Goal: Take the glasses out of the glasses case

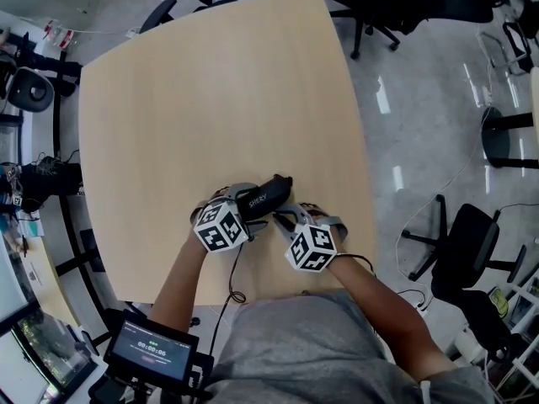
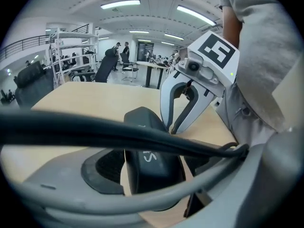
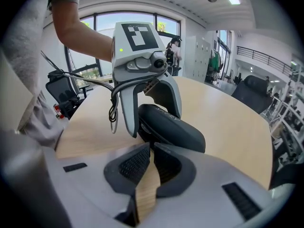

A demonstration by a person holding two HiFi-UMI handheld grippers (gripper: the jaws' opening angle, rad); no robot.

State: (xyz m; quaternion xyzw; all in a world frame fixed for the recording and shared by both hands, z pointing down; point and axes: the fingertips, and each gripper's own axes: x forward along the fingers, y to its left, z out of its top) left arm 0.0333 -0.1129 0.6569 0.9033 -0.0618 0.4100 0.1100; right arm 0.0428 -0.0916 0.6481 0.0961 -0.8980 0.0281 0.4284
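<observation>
Pale wood fills most of the head view: a pale wooden table [image 1: 210, 99] with a black oblong glasses case [image 1: 268, 195] lying near its lower edge, at the frame's lower centre. The left gripper [image 1: 240, 199] and the right gripper [image 1: 283, 215] meet at the case, and their marker cubes cover much of both grippers' jaws, so the grip is hard to read from here. White lettering on the case is partly covered.

In the left gripper view, the case [image 2: 152, 158] lies between the left gripper's [image 2: 154, 175] widely parted jaws. A strip of bare table shows between the left-hand pad and the case, so nothing is clamped. A thick black cable [image 2: 95, 132] crosses the frame and hides the middle of the case and most of the right-hand jaw. The right gripper [image 2: 171, 127] stands just behind the case.

In the right gripper view, the right gripper's [image 3: 151, 163] pads are almost together, with only a sliver of table between them, and they hold nothing. The case [image 3: 183, 132] lies just beyond their tips, its left end straddled by the left gripper [image 3: 152, 120]. The case's inside shows in no view.
</observation>
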